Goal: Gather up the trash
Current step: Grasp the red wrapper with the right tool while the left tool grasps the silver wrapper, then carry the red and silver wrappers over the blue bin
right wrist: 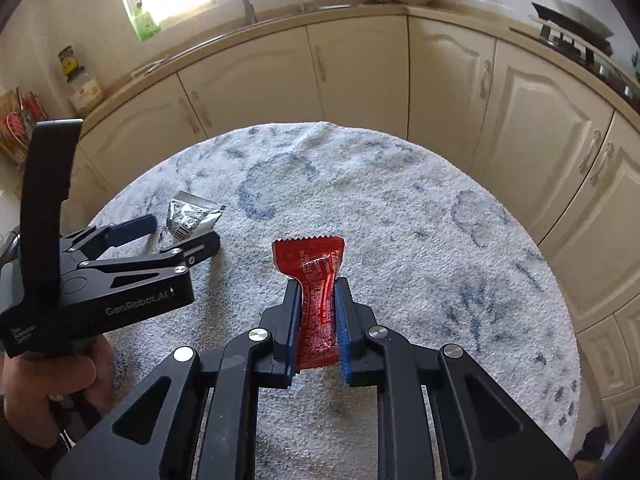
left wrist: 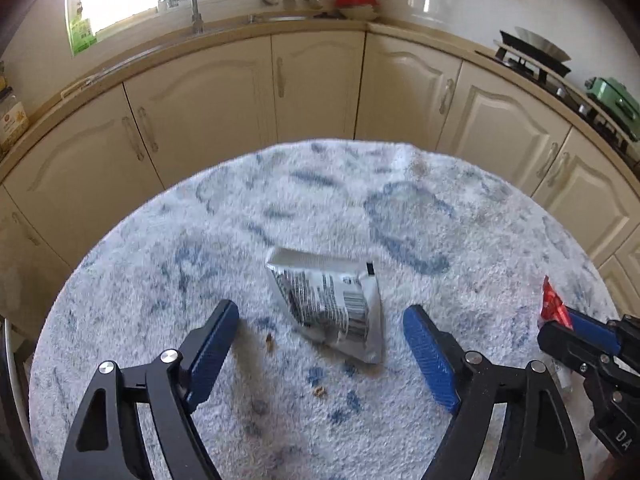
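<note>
A crumpled silver wrapper [left wrist: 332,300] with black print lies on the round table with a white-and-blue fluffy cover [left wrist: 360,208]. My left gripper [left wrist: 320,320] is open just above it, one blue finger on each side. In the right wrist view the silver wrapper [right wrist: 190,214] lies just beyond the left gripper [right wrist: 180,230]. My right gripper [right wrist: 318,290] is shut on a red wrapper [right wrist: 314,276] and holds it above the table. That wrapper [left wrist: 552,306] also shows at the right edge of the left wrist view, in the right gripper [left wrist: 570,322].
Small brown crumbs [left wrist: 270,342] lie on the table cover near the silver wrapper. Cream kitchen cabinets [left wrist: 312,80] with a worktop curve around behind the table. A sink tap [left wrist: 196,12] stands under the window and a stove [left wrist: 536,60] at the right.
</note>
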The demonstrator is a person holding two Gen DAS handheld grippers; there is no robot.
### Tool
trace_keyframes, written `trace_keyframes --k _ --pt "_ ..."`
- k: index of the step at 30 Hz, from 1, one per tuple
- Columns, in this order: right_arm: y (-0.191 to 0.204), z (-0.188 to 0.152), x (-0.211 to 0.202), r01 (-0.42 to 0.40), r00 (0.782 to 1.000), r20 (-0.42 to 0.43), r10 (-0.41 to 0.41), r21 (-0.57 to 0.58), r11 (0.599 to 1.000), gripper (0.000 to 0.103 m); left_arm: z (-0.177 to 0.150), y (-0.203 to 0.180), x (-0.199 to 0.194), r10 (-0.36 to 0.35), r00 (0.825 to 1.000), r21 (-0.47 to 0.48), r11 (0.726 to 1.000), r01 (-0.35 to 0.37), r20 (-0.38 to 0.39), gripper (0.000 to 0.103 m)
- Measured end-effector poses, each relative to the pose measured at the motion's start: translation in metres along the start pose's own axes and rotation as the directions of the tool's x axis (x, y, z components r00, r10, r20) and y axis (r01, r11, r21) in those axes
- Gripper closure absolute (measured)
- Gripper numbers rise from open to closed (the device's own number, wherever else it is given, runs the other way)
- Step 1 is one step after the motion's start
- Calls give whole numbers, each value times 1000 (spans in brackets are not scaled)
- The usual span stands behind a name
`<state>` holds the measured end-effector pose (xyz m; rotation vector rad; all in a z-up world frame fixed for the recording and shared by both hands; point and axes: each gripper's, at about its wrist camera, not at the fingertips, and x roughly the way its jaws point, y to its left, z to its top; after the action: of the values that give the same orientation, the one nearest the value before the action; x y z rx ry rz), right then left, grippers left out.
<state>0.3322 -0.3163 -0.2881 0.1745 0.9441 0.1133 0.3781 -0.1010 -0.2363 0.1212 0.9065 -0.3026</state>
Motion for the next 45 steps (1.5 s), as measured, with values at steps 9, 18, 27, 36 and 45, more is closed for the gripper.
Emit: trace_keyframes --k 9,18,27,36,45 --pt "-3 -5 -12 -13 1000 14 13 18 1000 87 -11 4 -8 -117 993 -37 992 117 9 76" --pt "-12 -22 -56 -6 999 48 4 46 999 87 -41 -9 -55 -152 987 -50 987 154 42 76" --pt "-33 -46 -137 13 991 135 -24 83 996 87 -72 -43 -157 -207 968 -15 977 211 140 76" --pt "-66 -79 -220 23 970 236 -54 132 991 87 -97 -102 -238 -295 928 92 955 281 229 76" --pt "-139 -128 -290 116 940 282 -192 265 957 87 -111 -214 -262 -447 875 271 880 391 188 76"
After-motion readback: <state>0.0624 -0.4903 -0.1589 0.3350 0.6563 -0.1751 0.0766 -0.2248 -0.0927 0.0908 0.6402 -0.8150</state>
